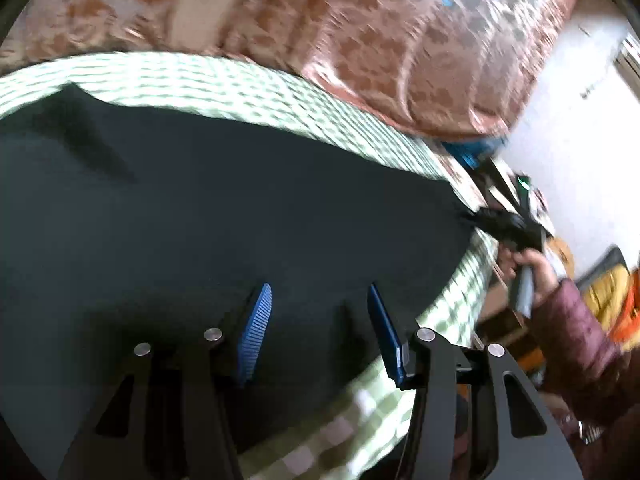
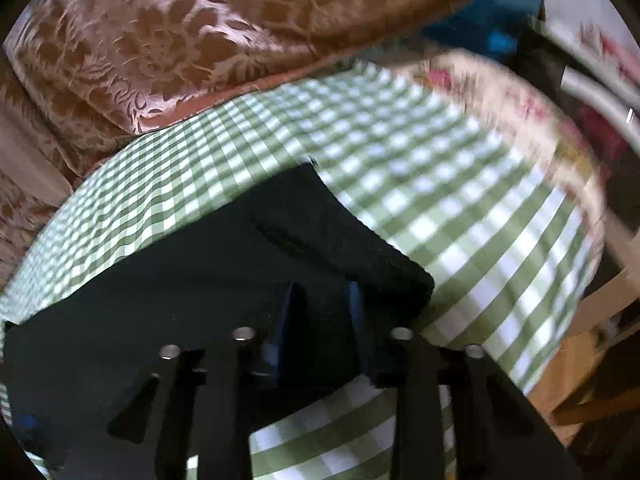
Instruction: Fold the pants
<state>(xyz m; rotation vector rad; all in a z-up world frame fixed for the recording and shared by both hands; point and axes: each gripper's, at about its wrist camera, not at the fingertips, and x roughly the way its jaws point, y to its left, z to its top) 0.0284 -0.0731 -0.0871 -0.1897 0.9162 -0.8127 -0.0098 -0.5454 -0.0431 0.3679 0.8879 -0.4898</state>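
From the left wrist we see the pants [image 1: 224, 200] lying flat and dark across the checked sheet [image 1: 248, 88], filling most of the bed in front of us. Our left gripper [image 1: 318, 300] hovers over the cloth with its blue pads [image 1: 256, 320] spread and nothing between them. At the far right corner our right hand [image 1: 532, 268] works its own tool near the pants' edge. We judge the fabric soft, limp and light, so it will sag from any single pinch; a hem or corner gives the best hold.

From the right wrist we see a thicker, folded-looking end of the pants [image 2: 352, 240] ending in a corner on the sheet [image 2: 460, 200]. Our right gripper [image 2: 322, 312] sits over that end, jaws apart; the dark fingers against dark cloth leave us unsure whether they touch it, but they are not pinching. The bed's edge falls away on the right, and the quilt [image 2: 168, 48] crowds the far side, so we think the open sheet between offers the room for folding.
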